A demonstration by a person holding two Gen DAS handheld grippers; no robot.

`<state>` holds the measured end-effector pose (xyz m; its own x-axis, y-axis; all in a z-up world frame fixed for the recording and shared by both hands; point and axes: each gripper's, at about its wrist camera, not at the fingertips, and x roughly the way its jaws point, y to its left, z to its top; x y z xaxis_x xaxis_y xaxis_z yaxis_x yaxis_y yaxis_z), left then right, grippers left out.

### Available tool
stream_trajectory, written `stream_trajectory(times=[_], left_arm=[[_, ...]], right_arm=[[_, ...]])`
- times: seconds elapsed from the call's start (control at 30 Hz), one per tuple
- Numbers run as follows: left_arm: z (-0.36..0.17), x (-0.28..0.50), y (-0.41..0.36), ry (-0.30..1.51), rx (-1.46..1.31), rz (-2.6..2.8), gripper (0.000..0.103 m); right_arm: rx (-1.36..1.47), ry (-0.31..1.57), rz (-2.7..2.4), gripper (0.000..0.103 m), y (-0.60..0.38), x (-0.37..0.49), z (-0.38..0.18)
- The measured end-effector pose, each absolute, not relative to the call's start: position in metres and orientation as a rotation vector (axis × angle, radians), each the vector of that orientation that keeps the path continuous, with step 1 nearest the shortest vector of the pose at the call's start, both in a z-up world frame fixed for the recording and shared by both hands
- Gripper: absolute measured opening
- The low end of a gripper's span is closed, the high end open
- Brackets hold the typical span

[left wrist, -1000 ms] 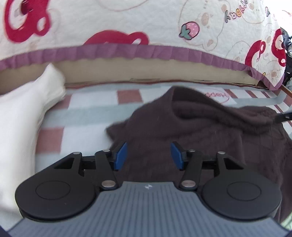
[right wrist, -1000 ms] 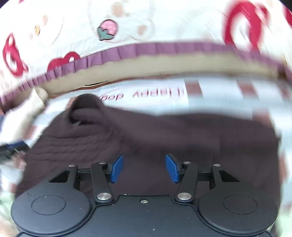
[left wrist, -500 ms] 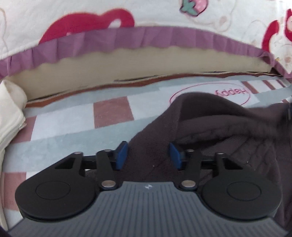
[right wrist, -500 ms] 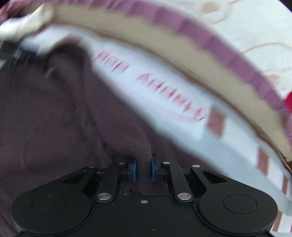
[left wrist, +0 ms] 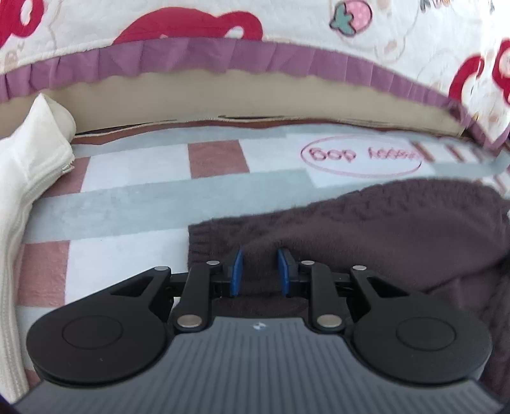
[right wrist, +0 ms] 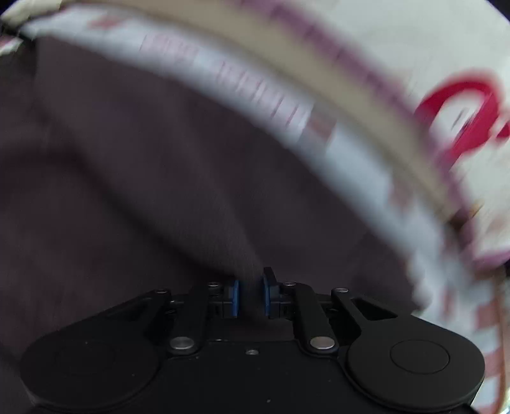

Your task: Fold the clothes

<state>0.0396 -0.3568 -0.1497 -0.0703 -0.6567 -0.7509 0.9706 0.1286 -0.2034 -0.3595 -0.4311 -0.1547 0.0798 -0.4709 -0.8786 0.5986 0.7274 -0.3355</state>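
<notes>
A dark brown knitted sweater (left wrist: 382, 229) lies on a checked blanket (left wrist: 134, 168) with its left edge near the middle of the left wrist view. My left gripper (left wrist: 259, 270) sits at that edge. Its jaws are closing, and a raised fold of the knit fills the gap and touches both blue pads (left wrist: 236, 270). In the blurred right wrist view the sweater (right wrist: 127, 175) fills the left and centre. My right gripper (right wrist: 251, 296) is shut on a ridge of its fabric, which stretches away from the pads.
A white zipped garment (left wrist: 28, 178) lies along the left side of the blanket. Behind it rises a quilt (left wrist: 287, 19) with red prints and a purple ruffle (left wrist: 191, 57), over a beige edge. The blanket shows a pink oval with lettering (left wrist: 360, 156).
My left gripper came down onto the sweater's left edge and its jaws narrowed around a fold. My right gripper went from open to shut on the fabric, rolled, and pulled the knit taut.
</notes>
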Motion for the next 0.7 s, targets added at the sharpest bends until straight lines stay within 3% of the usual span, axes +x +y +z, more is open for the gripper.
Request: stream_trajectory(times=[0.13,0.23,0.3,0.37,0.6,0.63,0.67,0.7], left_arm=[[-0.147,0.054,-0.356,0.883,0.417,-1.401,0.029],[-0.155,0.067,-0.36,0.903,0.381,-1.369,0.037],[-0.163,0.071,-0.364,0.937,0.38,-1.363,0.038],[-0.172,0.073,-0.368,0.959,0.384,-1.371,0.041],[-0.181,0.071,-0.368,0.988,0.382,-1.42,0.056],[-0.181,0.071,-0.368,0.984,0.391,-1.407,0.057],[-0.181,0.072,-0.368,0.981,0.399,-1.394,0.058],[-0.18,0.074,-0.367,0.974,0.398,-1.383,0.058]], right_arm=[[0.374,1.092,-0.763,0.026,-0.452,-0.373,-0.109],[0.55,0.845,-0.797,0.059,-0.479,-0.401,-0.078],[0.657,0.734,-0.881,0.063,-0.5,-0.42,-0.075],[0.718,0.737,-1.0,0.065,-0.522,-0.435,-0.089],[0.766,0.859,-1.065,0.065,-0.553,-0.425,-0.148],[0.708,0.89,-1.05,0.058,-0.552,-0.414,-0.143],[0.649,0.92,-1.035,0.033,-0.551,-0.403,-0.138],[0.591,0.949,-1.019,0.017,-0.55,-0.392,-0.134]])
